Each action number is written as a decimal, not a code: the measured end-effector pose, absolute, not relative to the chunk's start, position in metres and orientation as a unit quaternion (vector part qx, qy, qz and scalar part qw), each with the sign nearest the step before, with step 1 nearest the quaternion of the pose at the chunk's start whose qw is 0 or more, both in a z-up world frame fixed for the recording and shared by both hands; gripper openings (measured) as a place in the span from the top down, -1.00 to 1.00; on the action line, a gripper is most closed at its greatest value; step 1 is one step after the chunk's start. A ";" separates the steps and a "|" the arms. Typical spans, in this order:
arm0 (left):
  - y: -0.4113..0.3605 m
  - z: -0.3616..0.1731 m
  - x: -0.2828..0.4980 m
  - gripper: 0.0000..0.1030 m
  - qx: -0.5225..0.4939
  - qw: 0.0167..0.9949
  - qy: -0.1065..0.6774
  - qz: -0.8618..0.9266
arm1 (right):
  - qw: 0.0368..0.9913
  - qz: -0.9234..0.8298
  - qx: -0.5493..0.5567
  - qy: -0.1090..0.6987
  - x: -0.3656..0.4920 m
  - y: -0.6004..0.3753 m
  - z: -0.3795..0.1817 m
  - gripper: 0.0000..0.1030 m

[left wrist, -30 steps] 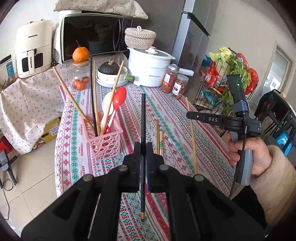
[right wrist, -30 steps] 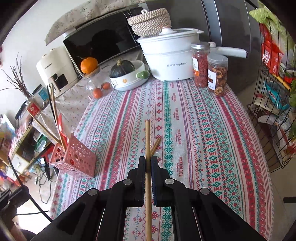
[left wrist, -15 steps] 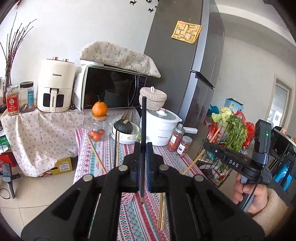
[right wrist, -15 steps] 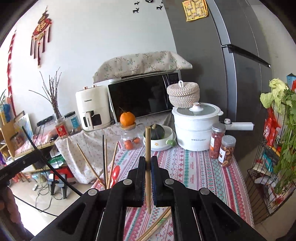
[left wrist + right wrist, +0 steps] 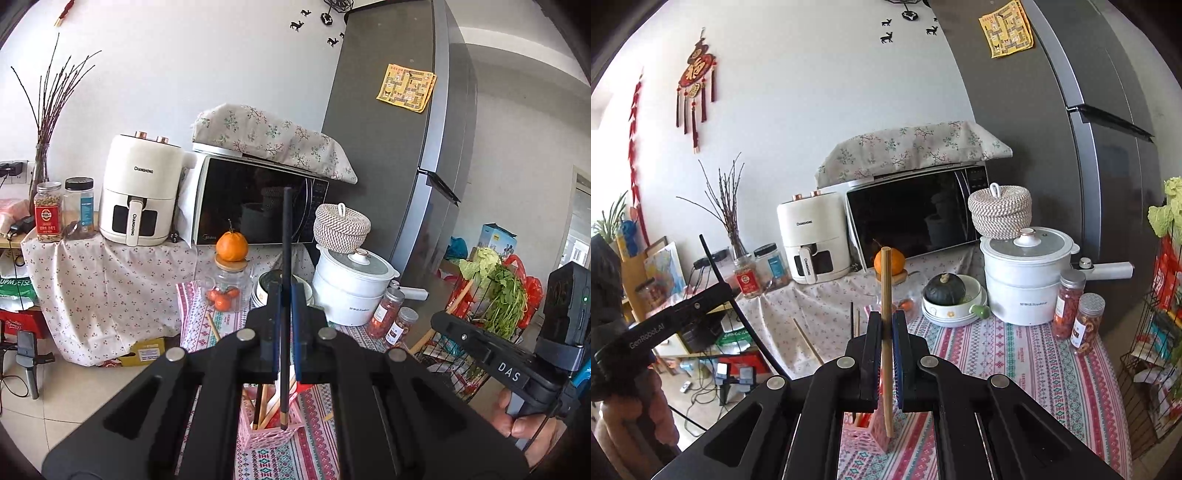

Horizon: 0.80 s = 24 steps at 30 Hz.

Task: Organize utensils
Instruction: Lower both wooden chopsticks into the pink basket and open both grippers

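On the table with the red, green and white patterned woven cloth [image 5: 1015,354] stands a small pink perforated plastic utensil basket [image 5: 269,430], already holding several wooden chopsticks and the handle of a red utensil, their tops leaning out at angles. Left gripper [image 5: 284,332]: black two-finger tongs, jaws pressed together on a slim black chopstick with a gold-banded tip [image 5: 285,295]. The stick stands close to upright, its long axis running top to bottom, the banded end lowest and hanging just over the basket's open mouth in the left wrist view. Right gripper [image 5: 885,354]: jaws likewise clamped, on a plain pale wooden chopstick [image 5: 886,314], also near vertical; its lower end shows in front of the basket's near corner in the right wrist view, and whether it is over the opening or beside it cannot be told. The basket lies below and slightly ahead of both tongs, so the coming move looks to be a straight lowering along each stick's length. By my reading the left hand is the better aligned and should go first; the right needs a small shift toward the basket's mouth. Risk: the leaning sticks inside may deflect an incoming tip. Behind, unused: a white lidded electric pot [image 5: 1027,273], a black-fronted microwave [image 5: 916,218], a dark green squash in a white bowl [image 5: 943,290].
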<state>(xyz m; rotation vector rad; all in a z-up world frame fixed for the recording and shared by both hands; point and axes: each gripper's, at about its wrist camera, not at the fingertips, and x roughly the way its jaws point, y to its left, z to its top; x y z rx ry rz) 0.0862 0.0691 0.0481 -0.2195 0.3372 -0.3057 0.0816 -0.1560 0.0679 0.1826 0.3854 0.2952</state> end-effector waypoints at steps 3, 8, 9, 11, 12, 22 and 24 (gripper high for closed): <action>0.070 0.039 0.100 0.88 -0.108 0.968 0.183 -0.136 | 0.965 0.156 0.100 0.186 0.087 -0.151 0.065 0.89; 0.068 0.024 0.120 0.88 -0.100 0.966 0.210 -0.118 | 0.961 0.168 0.110 0.192 0.098 -0.144 0.056 0.89; 0.068 0.021 0.124 0.88 -0.098 0.965 0.215 -0.114 | 0.960 0.169 0.110 0.195 0.101 -0.143 0.053 0.89; 0.065 0.013 0.132 0.88 -0.091 0.962 0.232 -0.111 | 0.961 0.173 0.112 0.186 0.104 -0.142 0.049 0.89; 0.064 0.010 0.135 0.88 -0.089 0.961 0.238 -0.109 | 0.961 0.174 0.110 0.183 0.105 -0.142 0.048 0.89; 0.062 -0.009 0.153 0.68 -0.100 0.949 0.279 -0.107 | 0.961 0.175 0.127 0.175 0.111 -0.145 0.046 0.89; 0.063 -0.006 0.151 0.25 -0.104 0.949 0.278 -0.106 | 0.960 0.179 0.127 0.175 0.110 -0.144 0.046 0.89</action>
